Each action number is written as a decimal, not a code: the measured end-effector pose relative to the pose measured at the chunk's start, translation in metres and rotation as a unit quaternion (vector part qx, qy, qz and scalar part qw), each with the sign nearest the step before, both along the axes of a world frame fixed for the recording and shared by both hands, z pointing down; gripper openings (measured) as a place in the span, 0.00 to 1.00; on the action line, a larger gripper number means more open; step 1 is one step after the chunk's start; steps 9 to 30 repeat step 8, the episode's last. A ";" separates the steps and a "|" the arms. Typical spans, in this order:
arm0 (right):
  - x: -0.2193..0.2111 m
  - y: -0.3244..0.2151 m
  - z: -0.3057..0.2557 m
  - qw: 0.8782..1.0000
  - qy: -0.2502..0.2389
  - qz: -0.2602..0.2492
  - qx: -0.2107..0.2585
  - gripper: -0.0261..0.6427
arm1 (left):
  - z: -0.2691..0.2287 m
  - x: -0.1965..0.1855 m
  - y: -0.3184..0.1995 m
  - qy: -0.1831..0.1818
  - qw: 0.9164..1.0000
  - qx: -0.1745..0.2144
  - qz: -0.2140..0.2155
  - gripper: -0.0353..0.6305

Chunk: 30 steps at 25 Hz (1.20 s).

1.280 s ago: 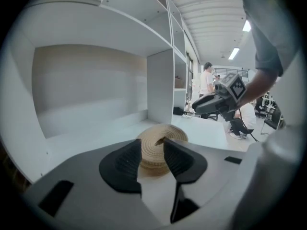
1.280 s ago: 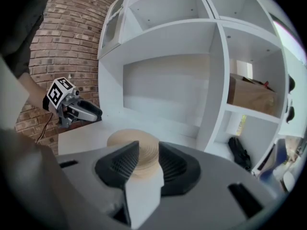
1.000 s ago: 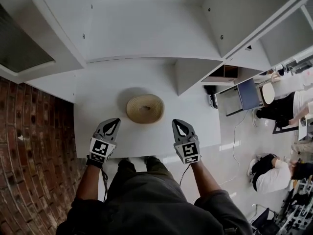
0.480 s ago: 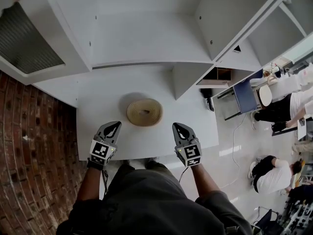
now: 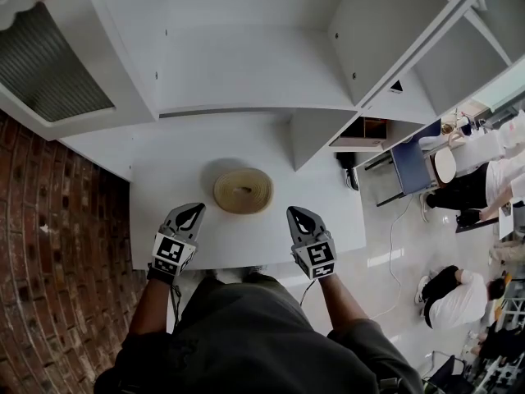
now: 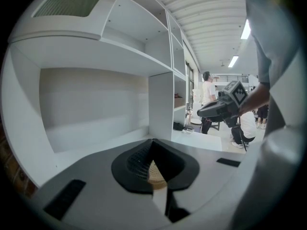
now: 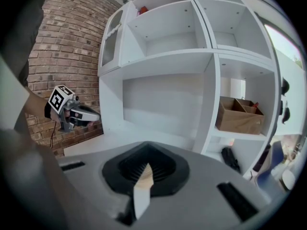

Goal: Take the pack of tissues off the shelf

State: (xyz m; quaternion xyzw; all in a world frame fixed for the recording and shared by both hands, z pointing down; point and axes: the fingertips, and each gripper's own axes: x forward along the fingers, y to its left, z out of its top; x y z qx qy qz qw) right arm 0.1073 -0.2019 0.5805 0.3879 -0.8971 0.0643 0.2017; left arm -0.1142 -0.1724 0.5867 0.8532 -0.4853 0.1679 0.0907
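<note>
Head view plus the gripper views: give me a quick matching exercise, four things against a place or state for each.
Things:
1. round woven basket
2. left gripper
3. brick wall
4. wooden box

Places or states:
A. jaws shut, nothing held
B. in a compartment on the right side of the shelf unit
C. lying on the white ledge
D. left of the shelf unit

Pairs: 1-C, 2-A, 3-D, 4-B.

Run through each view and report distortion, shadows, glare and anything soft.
Head view: the wide lens bows the shelf edges, and the woven ring throws a soft shadow up and to the left. Left gripper view: black corners, ceiling lights blown out. Right gripper view: black corners too, brick wall fairly sharp, near foreground soft.
</note>
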 end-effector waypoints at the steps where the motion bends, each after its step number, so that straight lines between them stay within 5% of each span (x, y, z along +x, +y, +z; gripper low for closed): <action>1: 0.000 0.000 0.000 1.000 0.000 -0.001 0.000 0.04 | 0.000 0.000 0.000 0.000 1.000 0.000 -0.001 0.05; 30: -0.001 -0.001 -0.002 1.000 0.001 -0.005 0.003 0.04 | -0.001 0.002 0.000 -0.001 1.000 0.001 0.000 0.05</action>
